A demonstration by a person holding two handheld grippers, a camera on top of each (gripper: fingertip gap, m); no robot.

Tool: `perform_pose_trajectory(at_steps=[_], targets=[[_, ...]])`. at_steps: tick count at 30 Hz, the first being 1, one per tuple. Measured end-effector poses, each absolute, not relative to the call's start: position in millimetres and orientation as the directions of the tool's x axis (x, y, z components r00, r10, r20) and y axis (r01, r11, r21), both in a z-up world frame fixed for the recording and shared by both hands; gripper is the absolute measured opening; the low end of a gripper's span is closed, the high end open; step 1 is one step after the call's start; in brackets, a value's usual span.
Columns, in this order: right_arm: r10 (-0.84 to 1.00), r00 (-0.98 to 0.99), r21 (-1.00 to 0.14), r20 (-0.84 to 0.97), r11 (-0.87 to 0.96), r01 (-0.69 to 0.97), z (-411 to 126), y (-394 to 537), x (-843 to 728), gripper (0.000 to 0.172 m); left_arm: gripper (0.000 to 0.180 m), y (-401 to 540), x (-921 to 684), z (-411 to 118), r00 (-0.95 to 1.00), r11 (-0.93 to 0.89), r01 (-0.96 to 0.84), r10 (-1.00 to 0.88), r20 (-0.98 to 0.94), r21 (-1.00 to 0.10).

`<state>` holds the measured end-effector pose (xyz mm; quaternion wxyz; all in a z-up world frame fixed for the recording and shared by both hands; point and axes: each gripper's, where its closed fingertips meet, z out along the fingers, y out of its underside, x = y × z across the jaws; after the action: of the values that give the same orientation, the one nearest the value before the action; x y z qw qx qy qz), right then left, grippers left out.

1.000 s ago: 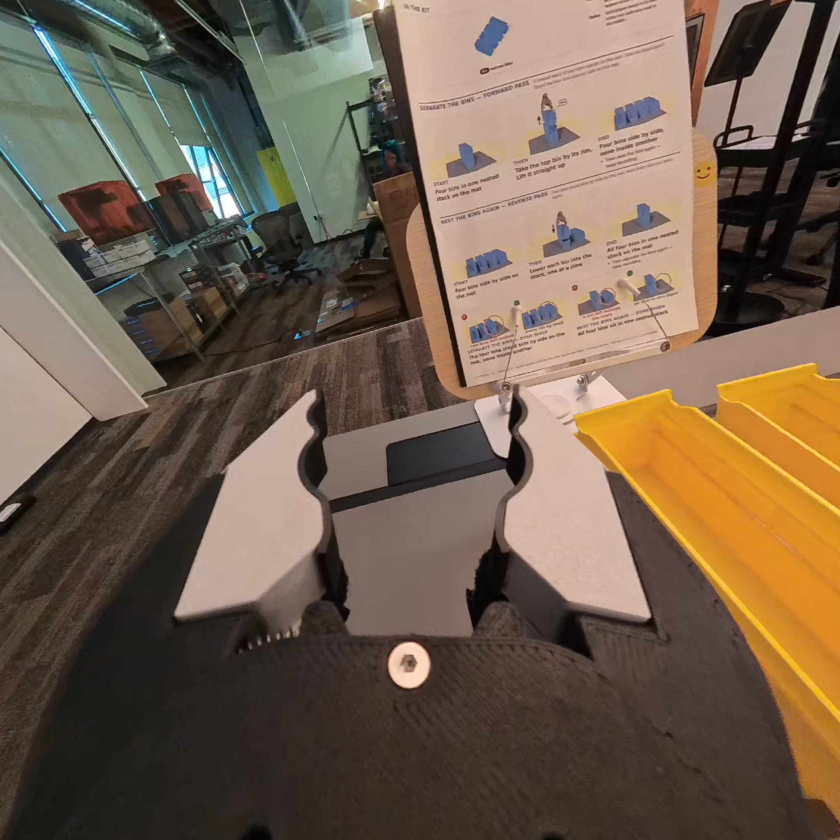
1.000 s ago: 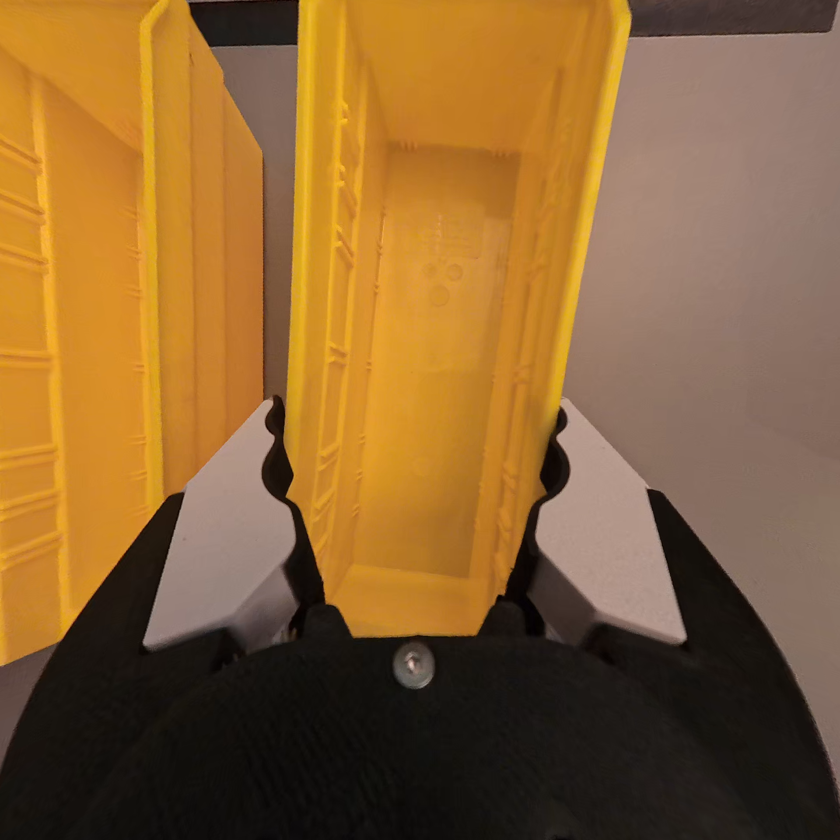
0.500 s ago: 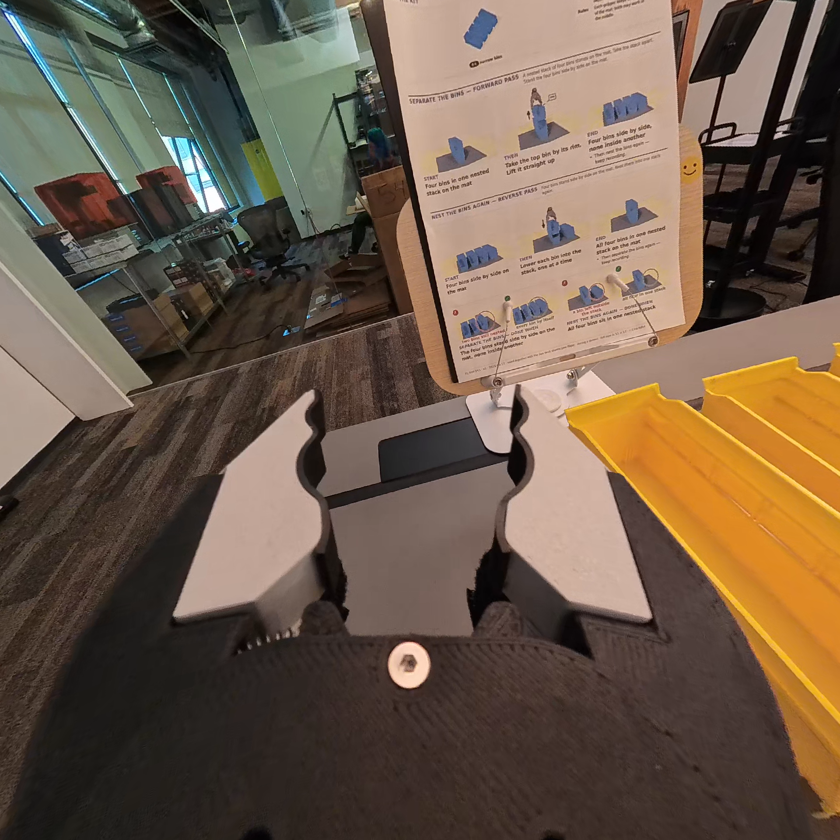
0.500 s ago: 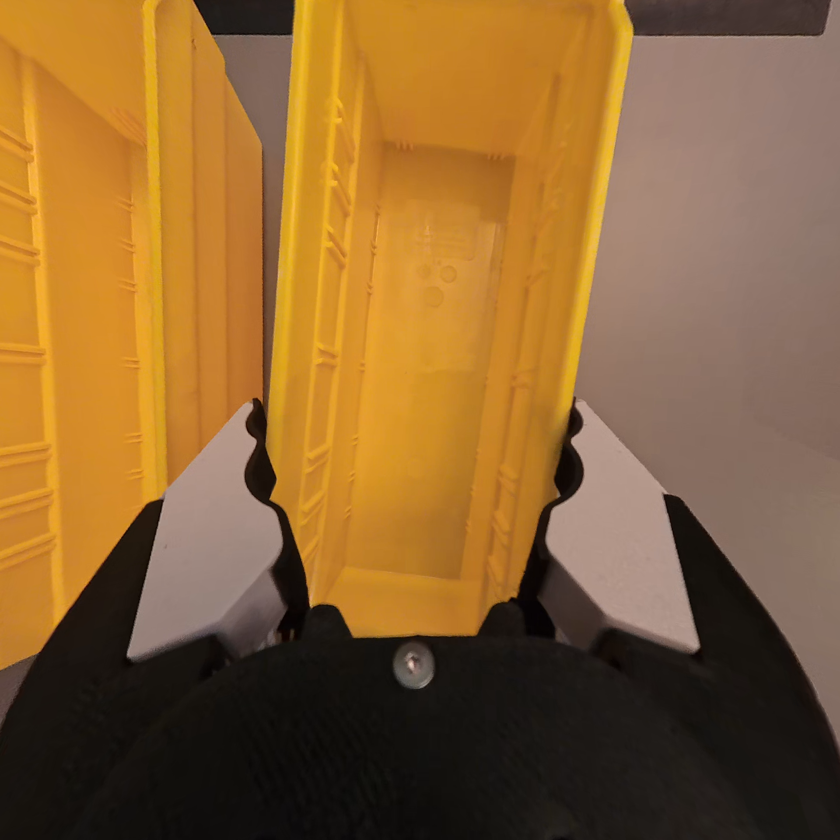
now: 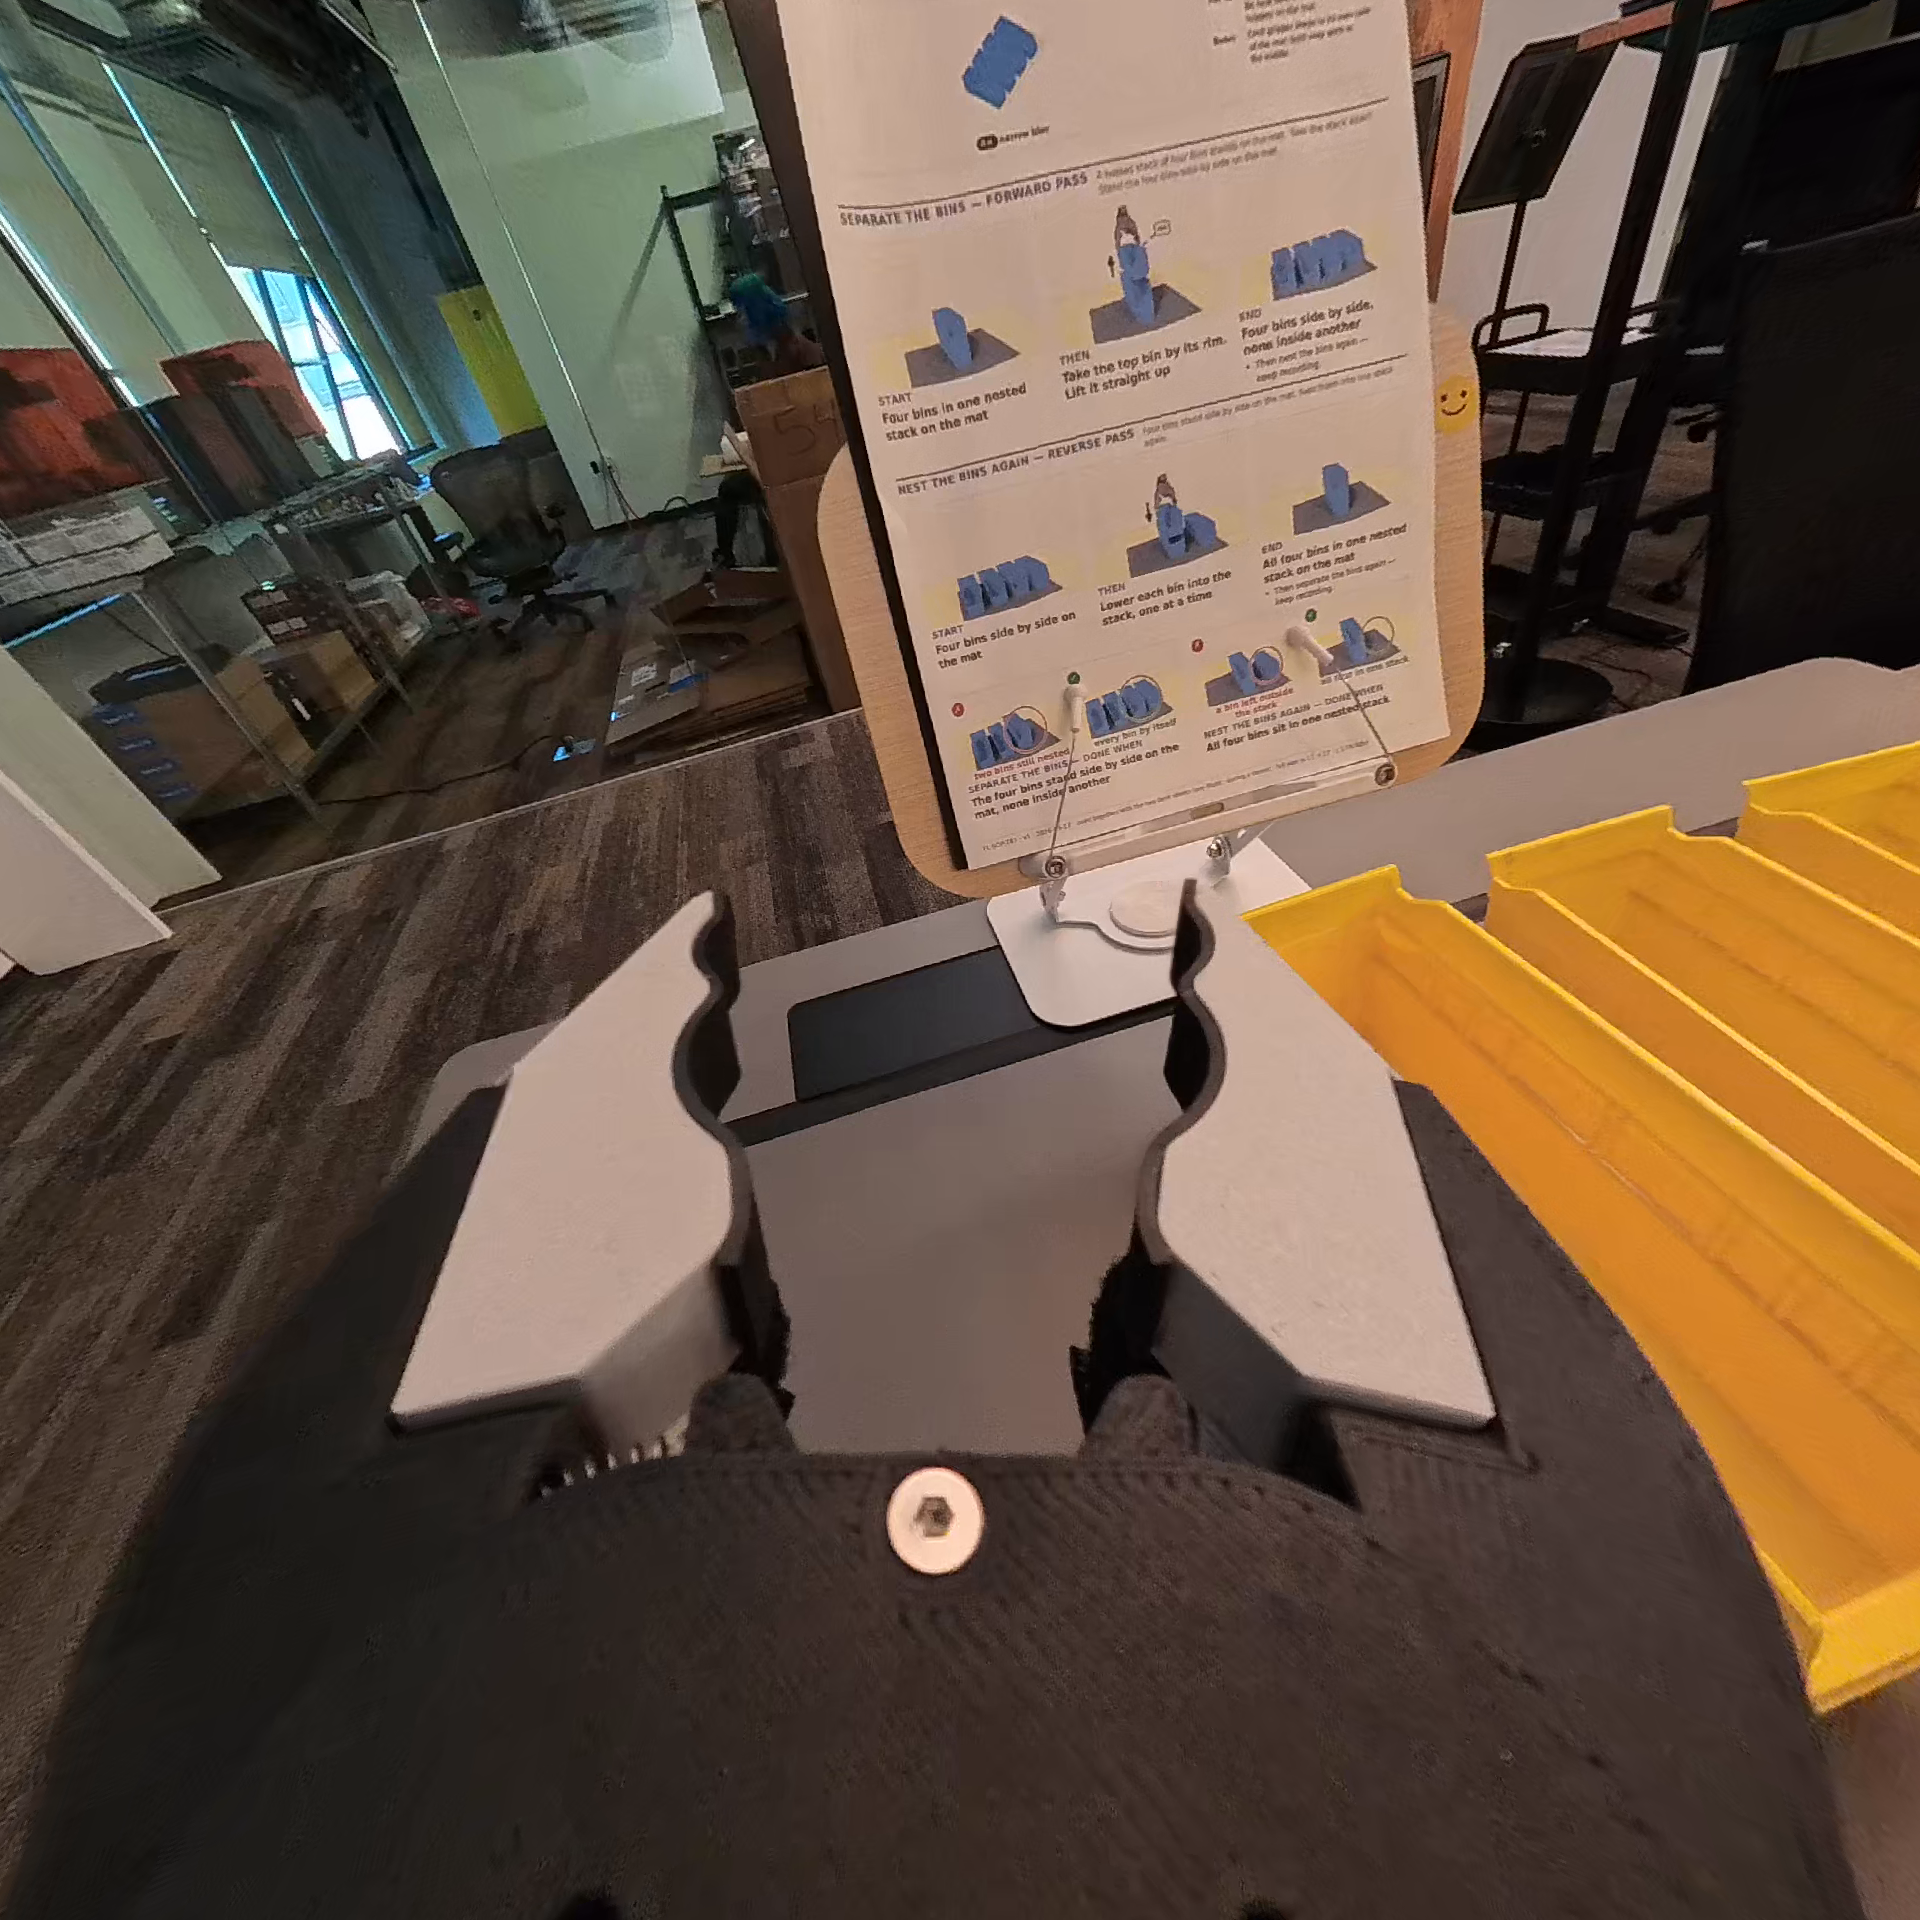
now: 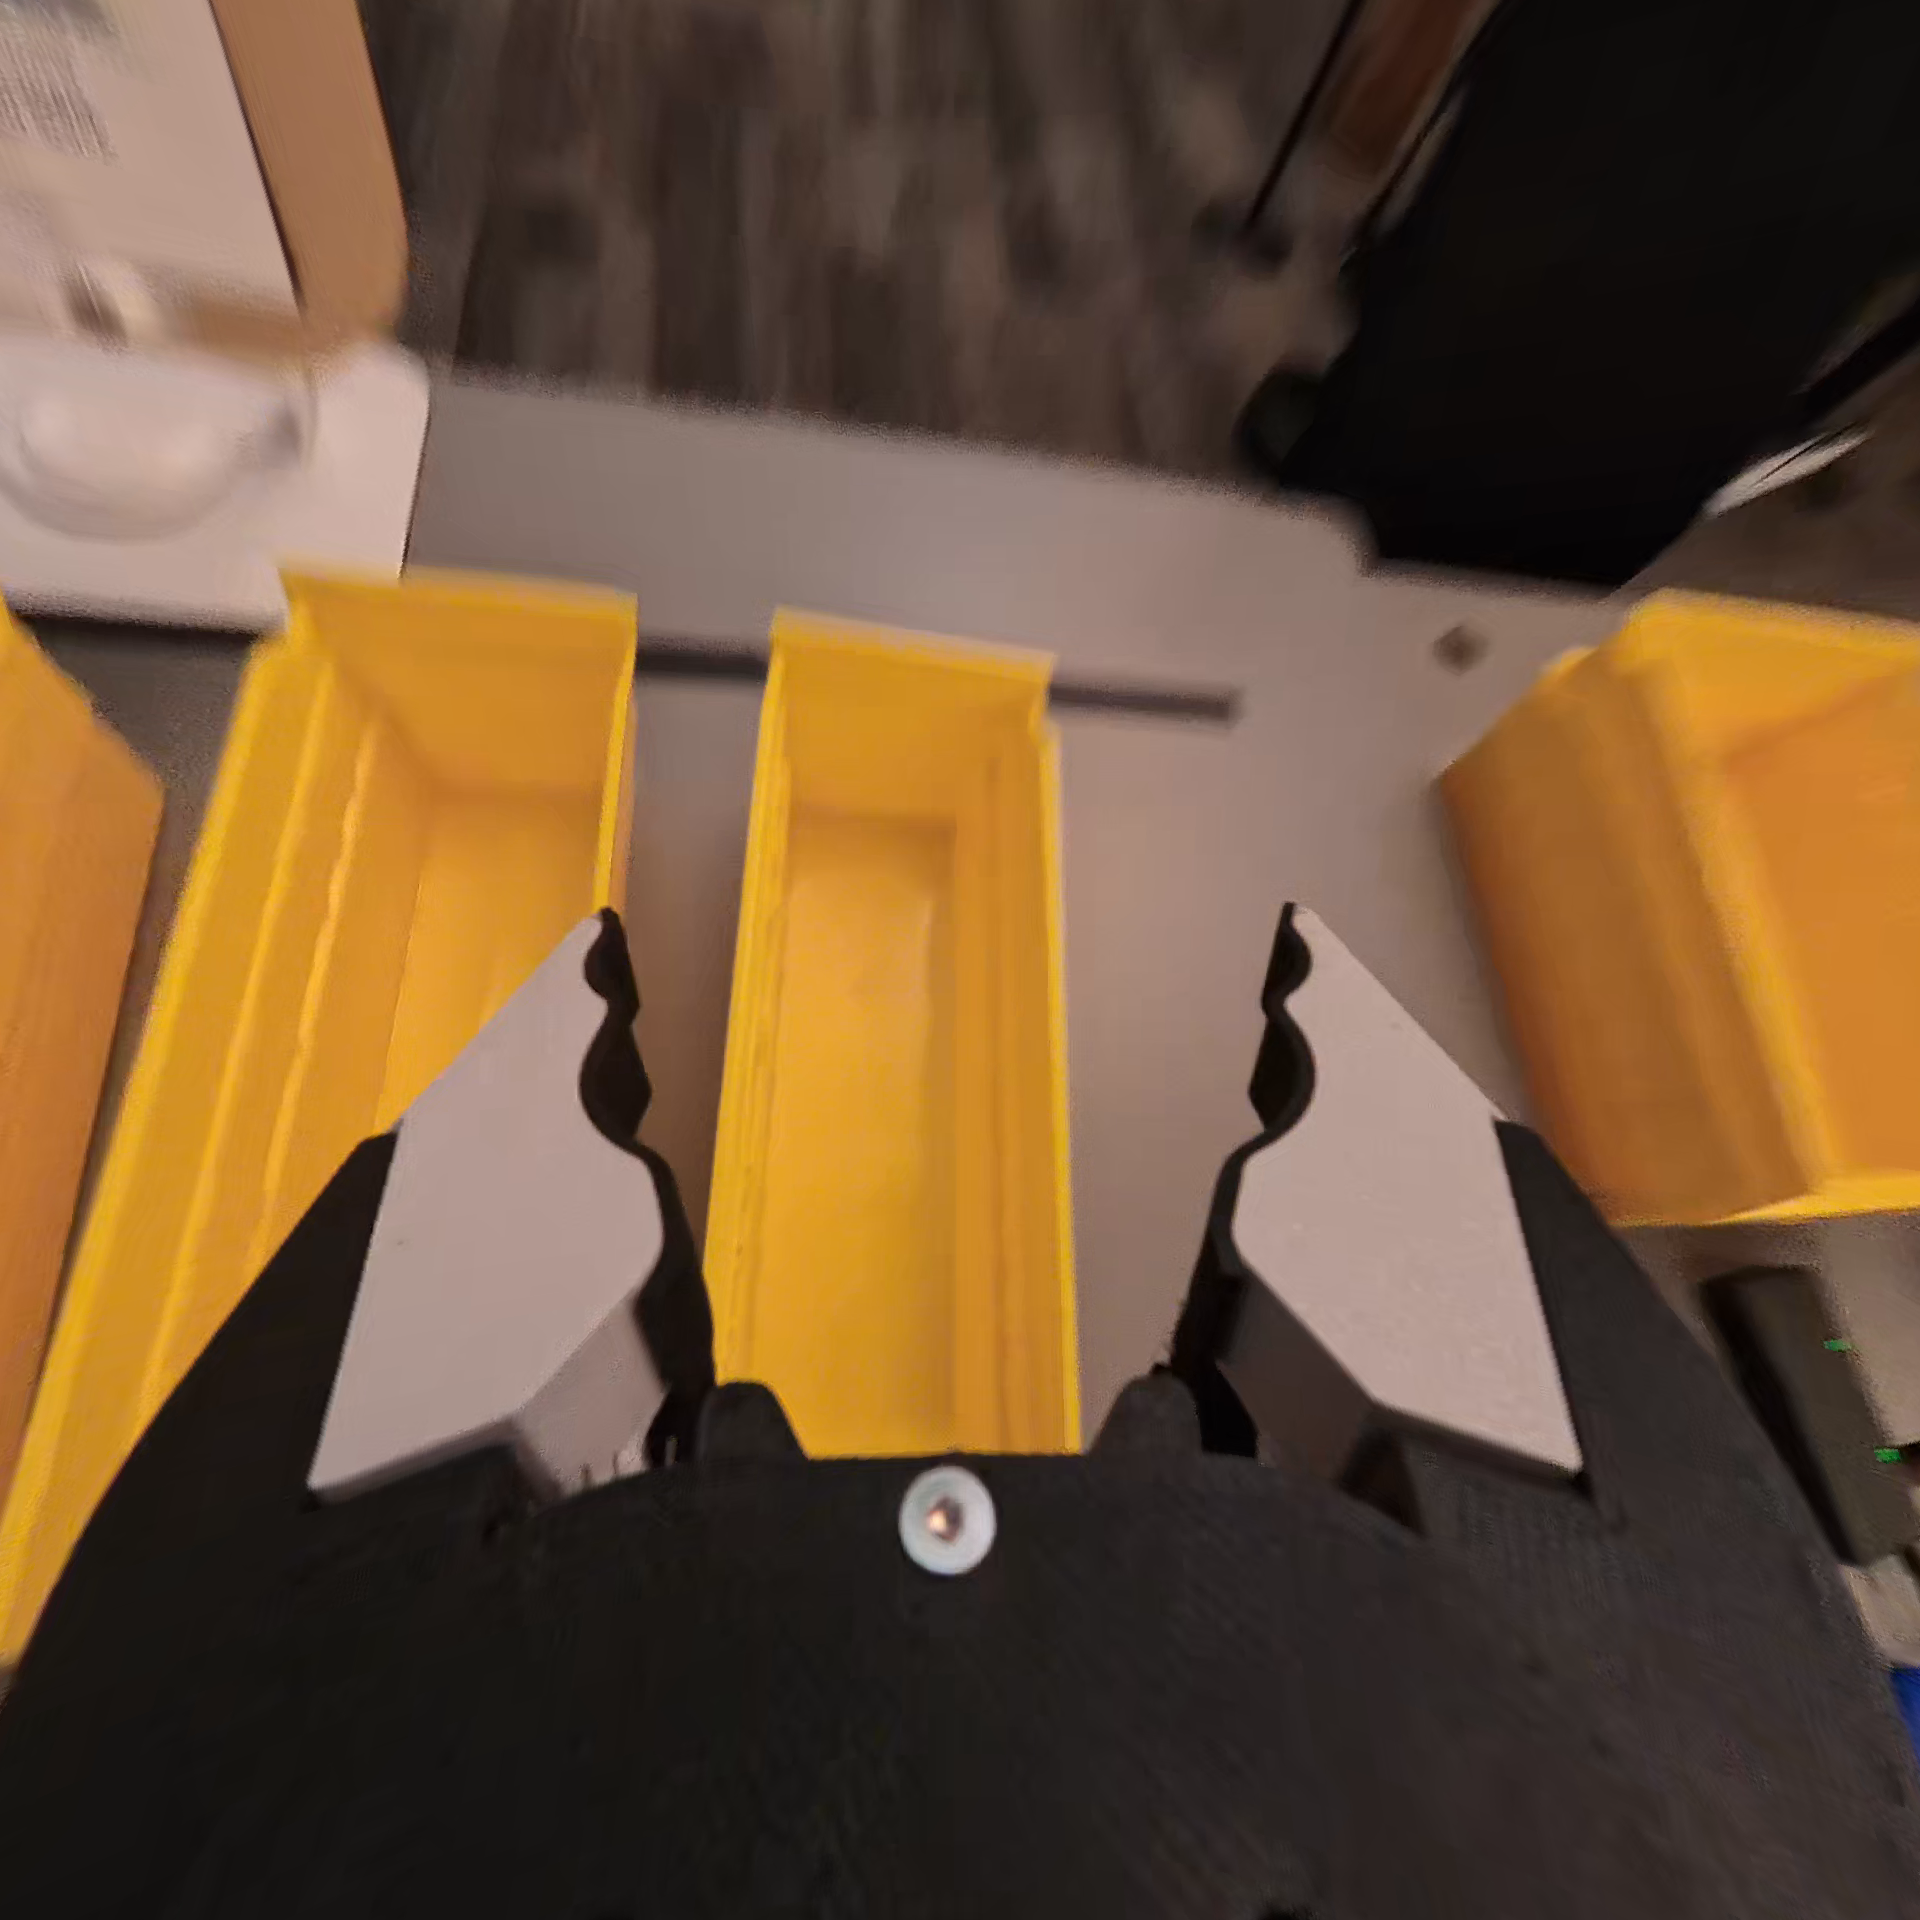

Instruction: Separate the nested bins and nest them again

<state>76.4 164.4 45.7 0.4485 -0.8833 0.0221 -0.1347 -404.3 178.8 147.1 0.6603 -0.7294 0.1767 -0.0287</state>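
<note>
In the right wrist view, three yellow bins stand open side up, side by side on the grey table (image 6: 1195,831): one at the left edge (image 6: 62,883), one beside it (image 6: 416,831) and a middle one (image 6: 894,987). Another yellow bin (image 6: 1714,935) sits apart at the right. My right gripper (image 6: 948,914) is open above the middle bin, with a clear gap between each pad and the bin's walls. The picture is blurred by motion. My left gripper (image 5: 951,935) is open and empty over the table's left part. The bins (image 5: 1558,1195) lie to its right.
An instruction sheet on a wooden board (image 5: 1122,416) stands on a white base (image 5: 1091,966) at the table's far edge; it also shows in the right wrist view (image 6: 156,416). A black mat (image 5: 914,1023) lies before it. A dark device (image 6: 1849,1403) sits at the right edge.
My right gripper opened, let go of the yellow bin it was shut on, and drew back and up. The bin now stands on the table. The left gripper stayed open and hardly moved.
</note>
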Motion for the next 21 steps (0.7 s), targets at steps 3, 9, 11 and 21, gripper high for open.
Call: perform_pose_trajectory(at_steps=[3,9,11,21], targets=[[-0.284,0.909,-0.923,0.304,-0.323,0.208,127,148,62,0.118,0.083,177,-401,147,0.933,-0.066,-0.221,-0.304,-0.192,-0.973],[-0.431,0.825,-0.923,0.365,-0.052,0.381,195,106,21,0.118,0.084,173,-382,137,0.913,-0.088,-0.251,-0.352,-0.206,-0.964],[-0.453,0.827,-0.927,0.333,0.005,0.376,201,101,13,0.116,0.084,172,-372,136,0.905,-0.081,-0.275,-0.358,-0.230,-0.958],[-0.419,0.844,-0.929,0.334,0.005,0.370,187,130,8,0.113,0.086,162,-305,108,0.810,-0.137,-0.272,-0.567,-0.150,-0.953]])
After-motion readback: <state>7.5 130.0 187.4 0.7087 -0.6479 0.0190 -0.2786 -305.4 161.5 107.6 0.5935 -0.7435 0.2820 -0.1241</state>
